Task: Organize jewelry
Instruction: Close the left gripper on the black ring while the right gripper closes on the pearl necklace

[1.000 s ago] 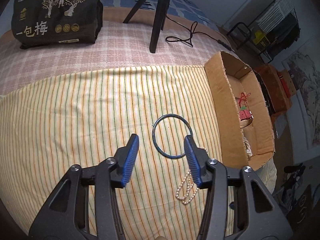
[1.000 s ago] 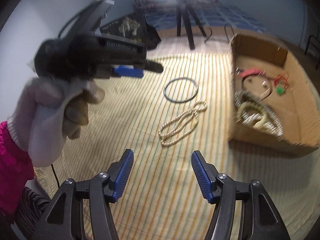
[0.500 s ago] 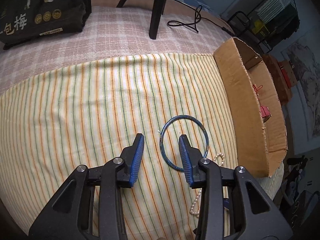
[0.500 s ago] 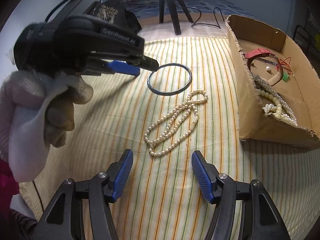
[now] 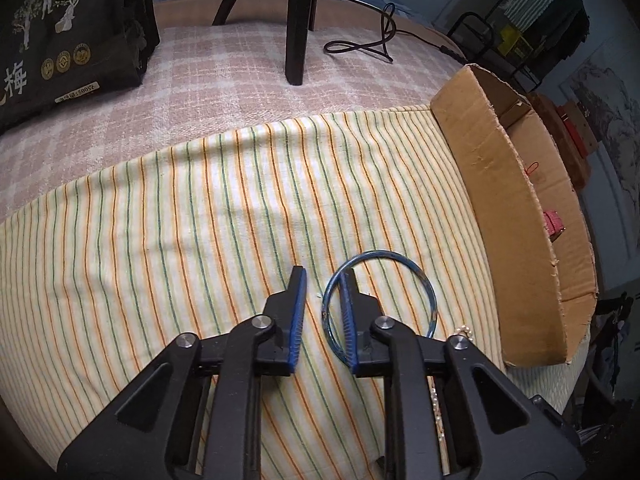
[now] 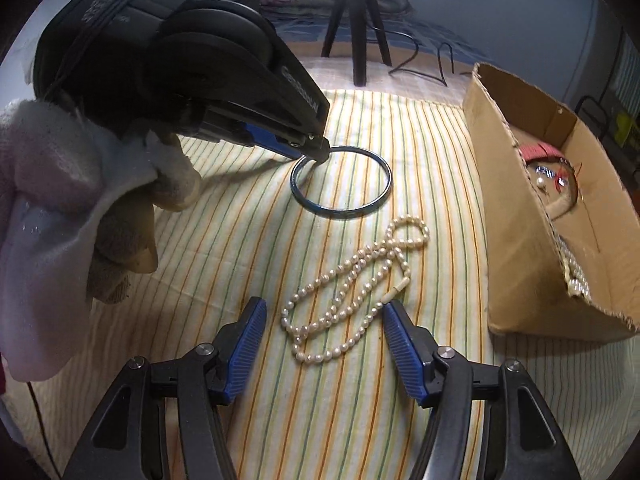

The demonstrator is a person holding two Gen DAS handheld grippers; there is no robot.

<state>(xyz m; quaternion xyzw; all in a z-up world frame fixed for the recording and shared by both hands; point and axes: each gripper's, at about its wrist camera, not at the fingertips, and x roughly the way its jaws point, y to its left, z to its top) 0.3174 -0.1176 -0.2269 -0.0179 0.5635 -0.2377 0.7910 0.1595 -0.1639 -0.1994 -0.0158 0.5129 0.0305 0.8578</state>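
A thin blue bangle lies flat on the striped cloth. My left gripper stands over the bangle's left rim, one finger inside the ring and one outside. Its jaws are closing, with a small gap still showing beside the rim. A pearl necklace lies just in front of the bangle. My right gripper hangs low over the necklace's near end, open and narrowing slightly, with the pearls between its fingers untouched.
An open cardboard box holding pearls and red pieces stands at the right. Behind the cloth are a black printed bag, tripod legs and a looped cable. A gloved hand holds the left gripper.
Both grippers have sunk toward the cloth. The left jaws have narrowed and now straddle the bangle's rim. The right gripper has come forward over the pearl necklace.
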